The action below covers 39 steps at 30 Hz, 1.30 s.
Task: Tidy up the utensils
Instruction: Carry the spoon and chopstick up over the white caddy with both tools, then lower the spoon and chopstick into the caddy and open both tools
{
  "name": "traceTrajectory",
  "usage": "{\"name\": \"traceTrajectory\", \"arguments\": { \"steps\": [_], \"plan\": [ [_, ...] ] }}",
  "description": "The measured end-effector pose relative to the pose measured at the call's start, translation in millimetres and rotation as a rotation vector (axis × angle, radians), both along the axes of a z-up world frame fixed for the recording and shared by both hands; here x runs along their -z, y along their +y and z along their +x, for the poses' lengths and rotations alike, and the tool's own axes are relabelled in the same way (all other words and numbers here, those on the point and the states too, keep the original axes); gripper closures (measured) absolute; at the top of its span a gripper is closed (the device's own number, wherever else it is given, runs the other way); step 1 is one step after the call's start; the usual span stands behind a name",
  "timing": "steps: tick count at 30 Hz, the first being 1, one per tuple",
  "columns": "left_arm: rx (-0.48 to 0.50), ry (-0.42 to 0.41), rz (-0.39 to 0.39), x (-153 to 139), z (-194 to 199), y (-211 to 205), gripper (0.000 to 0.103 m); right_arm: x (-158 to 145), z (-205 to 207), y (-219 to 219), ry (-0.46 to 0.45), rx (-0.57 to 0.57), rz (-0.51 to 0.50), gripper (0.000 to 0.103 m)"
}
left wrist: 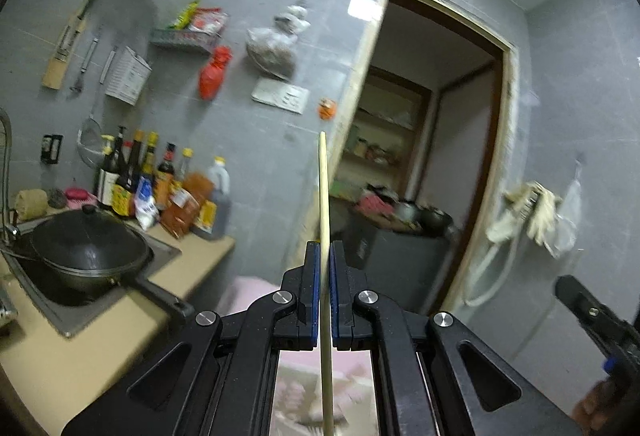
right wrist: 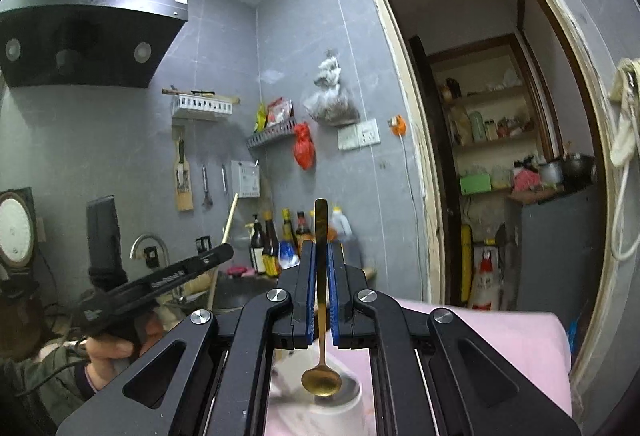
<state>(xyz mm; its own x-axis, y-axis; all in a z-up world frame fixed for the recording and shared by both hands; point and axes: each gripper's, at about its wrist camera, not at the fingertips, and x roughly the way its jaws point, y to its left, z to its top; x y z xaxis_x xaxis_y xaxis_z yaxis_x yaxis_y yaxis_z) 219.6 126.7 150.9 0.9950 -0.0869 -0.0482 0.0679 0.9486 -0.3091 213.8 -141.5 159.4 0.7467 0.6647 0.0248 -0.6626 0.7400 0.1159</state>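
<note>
My left gripper [left wrist: 325, 248] is shut on a pale wooden chopstick [left wrist: 324, 196], which stands upright between the blue pads and sticks out far above and below them. My right gripper [right wrist: 321, 248] is shut on a gold spoon [right wrist: 321, 316], held upright by its handle with the bowl hanging down. The spoon's bowl [right wrist: 321, 382] hangs over a white cup [right wrist: 340, 408] that stands on a pink cloth [right wrist: 500, 340]. The left gripper with its chopstick also shows in the right wrist view [right wrist: 216, 256], held up at the left.
A counter [left wrist: 100, 336] at the left holds a sink with a black wok [left wrist: 88, 248] and several sauce bottles [left wrist: 160, 184]. Racks, knives and bags hang on the grey tiled wall. An open doorway [right wrist: 500, 156] leads to a pantry. A range hood [right wrist: 88, 32] is at upper left.
</note>
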Motion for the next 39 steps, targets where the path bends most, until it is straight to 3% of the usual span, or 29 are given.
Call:
{"name": "traceTrajectory", "arguments": {
  "steps": [10,30,33,34,35,37,39],
  "plan": [
    [-0.041,0.010,-0.141,32.9,45.1,25.6,0.101,24.4,34.6,33.4,-0.014,0.017,-0.071,0.099],
    [-0.084,0.003,-0.015,69.4,47.7,0.6,0.100,72.2,67.3,32.1,0.111,-0.057,-0.058,0.098],
    [-0.058,0.040,-0.004,73.3,45.0,-0.5,0.100,72.3,68.9,31.0,0.126,-0.062,-0.052,0.092],
    [-0.050,0.049,-0.009,74.0,44.2,0.8,0.099,71.9,68.3,30.7,0.127,-0.063,-0.051,0.086],
    [-0.039,0.055,-0.015,74.4,42.0,2.0,0.098,71.4,67.6,30.4,0.127,-0.063,-0.050,0.079],
    [-0.026,0.067,-0.014,73.5,37.3,3.1,0.095,69.9,63.5,29.9,0.121,-0.061,-0.052,0.079],
    [-0.002,0.080,-0.010,71.3,30.9,2.9,0.080,69.1,59.0,29.5,0.116,-0.049,-0.062,0.079]
  ]
}}
